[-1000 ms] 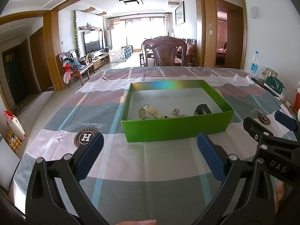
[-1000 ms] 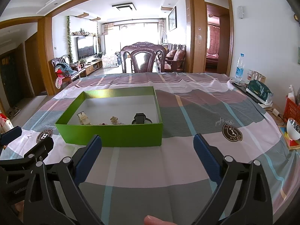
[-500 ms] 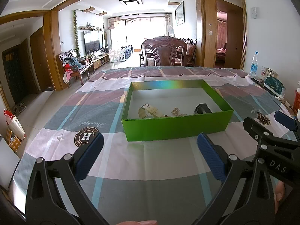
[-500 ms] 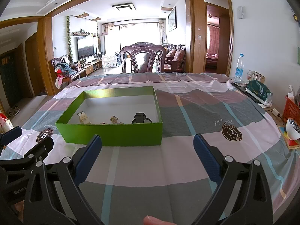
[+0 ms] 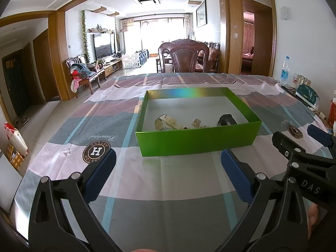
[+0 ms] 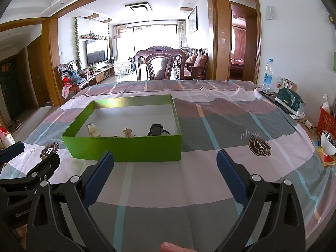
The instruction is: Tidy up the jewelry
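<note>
Green shallow cardboard box (image 5: 197,140) sits dead ahead of the left gripper (image 5: 168,174) and forward-left of the right gripper (image 6: 166,172), both spread wide and empty, with the small jewelry bits (image 5: 180,124) strung along its near wall.

An open green box (image 5: 197,140) holds a cream strap (image 5: 168,122), trinket (image 5: 197,122) and black watch (image 5: 226,120).

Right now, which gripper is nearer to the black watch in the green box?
Right, slightly. The black watch lies at the green box's right end. The right gripper hovers short of the box, nearly facing the watch; the left gripper sits further left.
</note>
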`<move>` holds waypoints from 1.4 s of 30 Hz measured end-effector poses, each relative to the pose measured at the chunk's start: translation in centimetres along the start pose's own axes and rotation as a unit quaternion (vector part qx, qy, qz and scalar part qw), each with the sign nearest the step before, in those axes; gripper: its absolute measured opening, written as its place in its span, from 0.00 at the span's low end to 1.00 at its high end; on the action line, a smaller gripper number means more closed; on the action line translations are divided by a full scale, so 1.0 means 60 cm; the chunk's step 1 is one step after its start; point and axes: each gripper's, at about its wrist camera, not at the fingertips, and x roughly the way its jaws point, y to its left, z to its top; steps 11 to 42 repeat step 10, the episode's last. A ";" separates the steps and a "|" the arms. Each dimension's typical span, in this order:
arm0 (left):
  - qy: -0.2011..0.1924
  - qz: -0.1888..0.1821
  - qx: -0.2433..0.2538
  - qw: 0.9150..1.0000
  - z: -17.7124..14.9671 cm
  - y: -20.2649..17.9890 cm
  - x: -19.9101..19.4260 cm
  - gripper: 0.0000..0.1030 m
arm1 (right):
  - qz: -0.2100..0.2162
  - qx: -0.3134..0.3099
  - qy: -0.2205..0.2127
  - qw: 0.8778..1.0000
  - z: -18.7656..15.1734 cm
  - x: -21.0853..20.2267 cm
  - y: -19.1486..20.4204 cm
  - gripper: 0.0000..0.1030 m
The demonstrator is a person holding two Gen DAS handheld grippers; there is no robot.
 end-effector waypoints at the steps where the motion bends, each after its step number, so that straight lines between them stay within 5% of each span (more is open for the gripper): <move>1: 0.001 0.000 0.000 1.000 -0.002 0.001 0.001 0.96 | 0.000 0.000 0.001 1.000 -0.002 0.000 -0.001 0.93; 42: 0.013 -0.003 0.000 1.000 -0.011 0.000 0.013 0.96 | 0.000 0.001 0.014 1.000 -0.011 0.010 -0.004 0.93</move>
